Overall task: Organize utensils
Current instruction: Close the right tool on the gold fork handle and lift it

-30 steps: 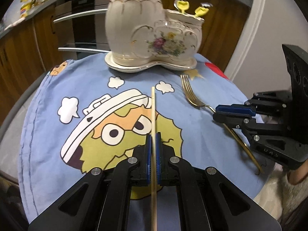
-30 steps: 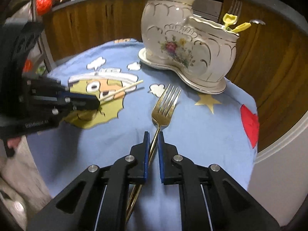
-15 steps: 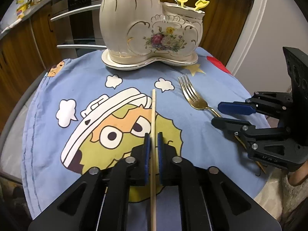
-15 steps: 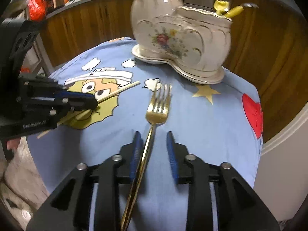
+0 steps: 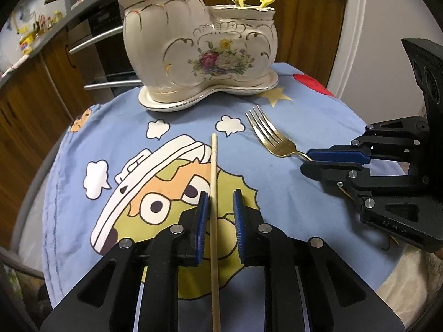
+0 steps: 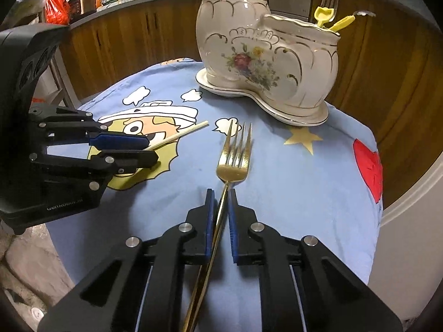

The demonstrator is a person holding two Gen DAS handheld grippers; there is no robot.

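Observation:
A wooden chopstick [image 5: 213, 166] lies on the blue cartoon cloth [image 5: 277, 207]. My left gripper [image 5: 220, 196] straddles it with its jaws open, a gap showing on the right side of the stick. A gold fork [image 6: 234, 163] lies to the right, tines toward the holder. My right gripper [image 6: 221, 193] is closing on its handle, which runs aslant between the pads and touches both. Behind stands a cream floral ceramic holder [image 5: 193, 55] with chopsticks in its tall part and a fork and yellow-handled utensils in its low part. The chopstick [image 6: 188, 132] and left gripper [image 6: 151, 149] also show in the right wrist view.
The round table's edge drops off close behind both grippers and to the right of a red heart [image 6: 369, 168] on the cloth. Wooden cabinets [image 6: 124, 41] and an oven with bar handles [image 5: 94, 41] stand behind. A white door frame [image 5: 346, 27] rises at the right.
My left jaws have parted from the chopstick they were shut on. My right jaws spread wide around the fork handle and have come back in on it.

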